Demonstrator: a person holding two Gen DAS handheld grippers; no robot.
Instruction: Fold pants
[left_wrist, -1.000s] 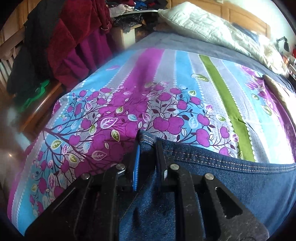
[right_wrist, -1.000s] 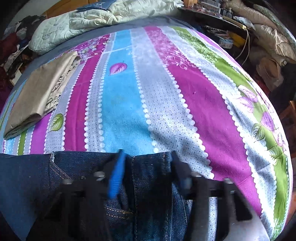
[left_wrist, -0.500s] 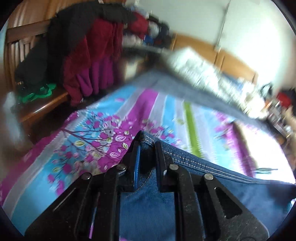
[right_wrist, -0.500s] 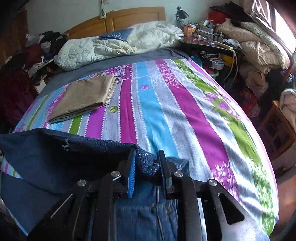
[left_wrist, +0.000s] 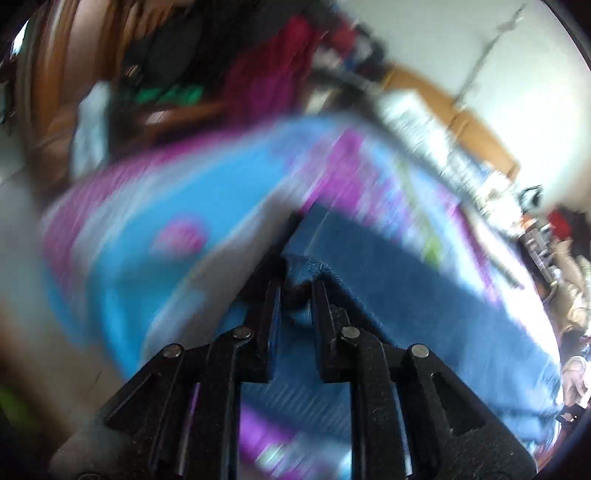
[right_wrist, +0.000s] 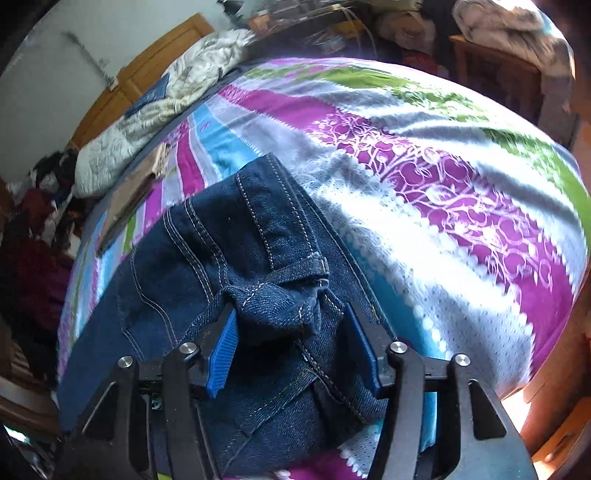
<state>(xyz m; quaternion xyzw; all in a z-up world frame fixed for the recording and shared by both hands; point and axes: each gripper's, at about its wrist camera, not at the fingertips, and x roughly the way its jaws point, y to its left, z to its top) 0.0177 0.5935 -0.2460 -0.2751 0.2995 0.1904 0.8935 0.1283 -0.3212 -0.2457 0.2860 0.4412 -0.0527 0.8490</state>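
The dark denim jeans (right_wrist: 236, 280) hang above the striped bedsheet (right_wrist: 461, 192). The left gripper (left_wrist: 295, 291) is clenched on a small corner of denim. The right gripper (right_wrist: 291, 328) has its jaws spread wide around a bunched waistband wad, apparently released. The left view is smeared; a fast swing could pull that thin bite free and collapse the fold.

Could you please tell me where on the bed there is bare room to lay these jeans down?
The striped bedsheet is bare right of the jeans, out to the bed's right edge. Left is crowded: a folded tan garment lies there, with the bunched white quilt at the headboard.
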